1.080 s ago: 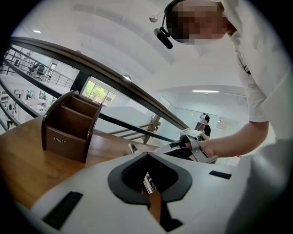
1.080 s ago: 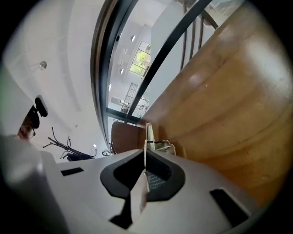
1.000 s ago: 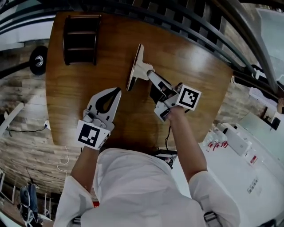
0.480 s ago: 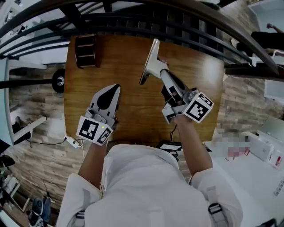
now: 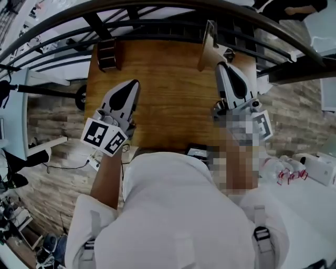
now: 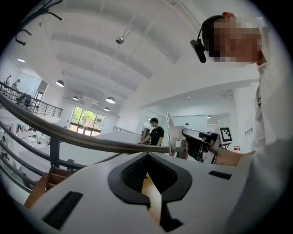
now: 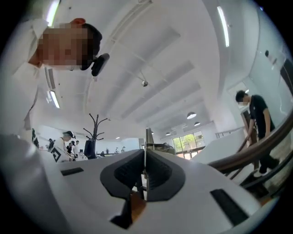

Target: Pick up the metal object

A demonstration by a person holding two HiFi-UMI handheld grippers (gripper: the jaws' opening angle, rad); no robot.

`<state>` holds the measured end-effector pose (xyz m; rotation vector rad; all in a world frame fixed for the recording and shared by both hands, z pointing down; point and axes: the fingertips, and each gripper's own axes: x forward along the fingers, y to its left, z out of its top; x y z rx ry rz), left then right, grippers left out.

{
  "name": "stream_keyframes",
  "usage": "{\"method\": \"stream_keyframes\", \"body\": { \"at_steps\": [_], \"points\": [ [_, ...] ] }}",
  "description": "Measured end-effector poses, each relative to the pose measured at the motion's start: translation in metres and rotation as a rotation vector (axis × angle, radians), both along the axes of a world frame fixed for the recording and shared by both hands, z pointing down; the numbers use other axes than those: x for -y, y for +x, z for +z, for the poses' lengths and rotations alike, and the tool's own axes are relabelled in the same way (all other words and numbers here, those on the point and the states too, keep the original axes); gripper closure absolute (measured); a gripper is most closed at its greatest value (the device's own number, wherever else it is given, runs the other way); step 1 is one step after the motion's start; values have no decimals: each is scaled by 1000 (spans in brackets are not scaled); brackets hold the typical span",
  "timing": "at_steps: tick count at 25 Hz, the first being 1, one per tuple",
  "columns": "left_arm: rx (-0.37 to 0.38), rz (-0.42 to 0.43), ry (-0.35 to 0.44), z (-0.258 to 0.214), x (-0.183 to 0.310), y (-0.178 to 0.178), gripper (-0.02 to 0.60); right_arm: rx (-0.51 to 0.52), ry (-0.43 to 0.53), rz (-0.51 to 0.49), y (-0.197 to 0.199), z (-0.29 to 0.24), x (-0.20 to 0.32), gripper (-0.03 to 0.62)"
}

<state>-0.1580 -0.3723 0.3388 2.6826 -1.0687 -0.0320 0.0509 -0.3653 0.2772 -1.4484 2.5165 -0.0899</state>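
Above wooden table (image 5: 163, 89) by curved railing (image 6: 68, 134), metal object (image 5: 206, 50)

**A big open-plan work hall, not a home**

The space was a tall, bright hall under a white ribbed ceiling (image 6: 114, 68) hung with round pendant lamps (image 6: 110, 100), and daylight came through a large window (image 6: 84, 121) at the far end. A dark curved railing (image 5: 157, 10) ran past a wooden table (image 5: 163, 94) on a plank floor (image 5: 52, 121). Several people (image 7: 68, 139) stood at work across the room near a coat stand (image 7: 91, 132), and a white bench (image 5: 310, 205) held small equipment.
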Motion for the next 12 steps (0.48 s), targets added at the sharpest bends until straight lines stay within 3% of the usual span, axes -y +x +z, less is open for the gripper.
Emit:
{"method": "stream_keyframes", "body": {
  "at_steps": [6, 12],
  "points": [
    [-7, 87, 77, -36, -43, 21, 574, -137, 93, 160, 23, -21, -60, 566],
    [-28, 168, 99, -47, -122, 21, 574, -128, 57, 245, 20, -12, -143, 566]
  ]
}}
